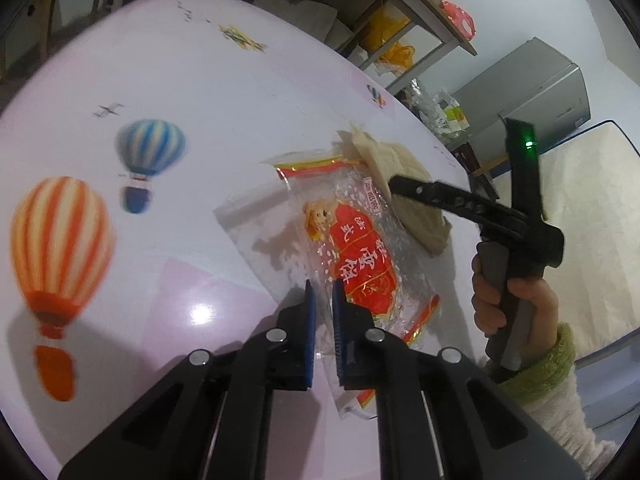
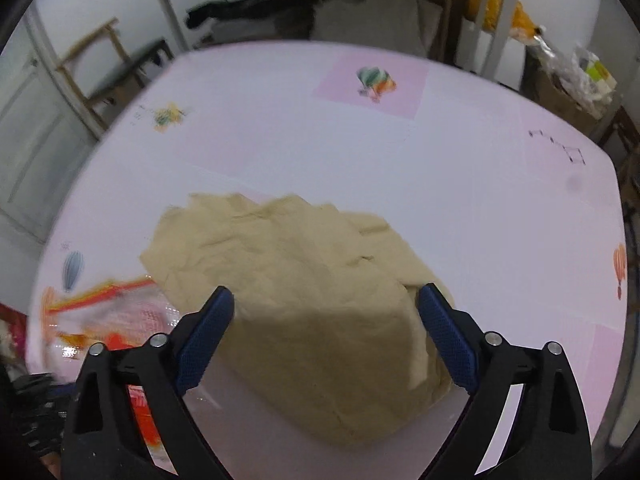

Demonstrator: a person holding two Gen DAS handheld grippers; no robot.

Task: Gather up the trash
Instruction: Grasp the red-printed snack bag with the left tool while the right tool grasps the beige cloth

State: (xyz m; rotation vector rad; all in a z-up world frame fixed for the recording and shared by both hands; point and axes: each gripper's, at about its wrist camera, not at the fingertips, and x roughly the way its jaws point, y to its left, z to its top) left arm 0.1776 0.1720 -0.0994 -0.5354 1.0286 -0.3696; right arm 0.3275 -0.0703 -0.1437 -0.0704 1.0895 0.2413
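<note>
Left tool (image 1: 324, 292) has its blue pads drawn together on the near edge of a clear snack wrapper (image 1: 352, 248) with red print, lying flat on the pink table (image 1: 180, 80). Right tool (image 2: 326, 300) stands wide apart, straddling a crumpled tan paper bag (image 2: 300, 280) beside the wrapper, pads not pressing it.

The left wrist camera is looking forward and steeply down along its gripper (image 1: 324, 296), sitting close above the pale pink bench printed with hot-air balloons (image 1: 180, 92). The right wrist camera is peering down even more steeply over its own gripper (image 2: 326, 300), very near the crumpled tan paper bag (image 2: 304, 280). Both views are sharing that bag (image 1: 416, 200), the red-and-clear plastic snack wrapper (image 1: 360, 248) (image 2: 112, 308) and the benchtop (image 2: 440, 168).
</note>
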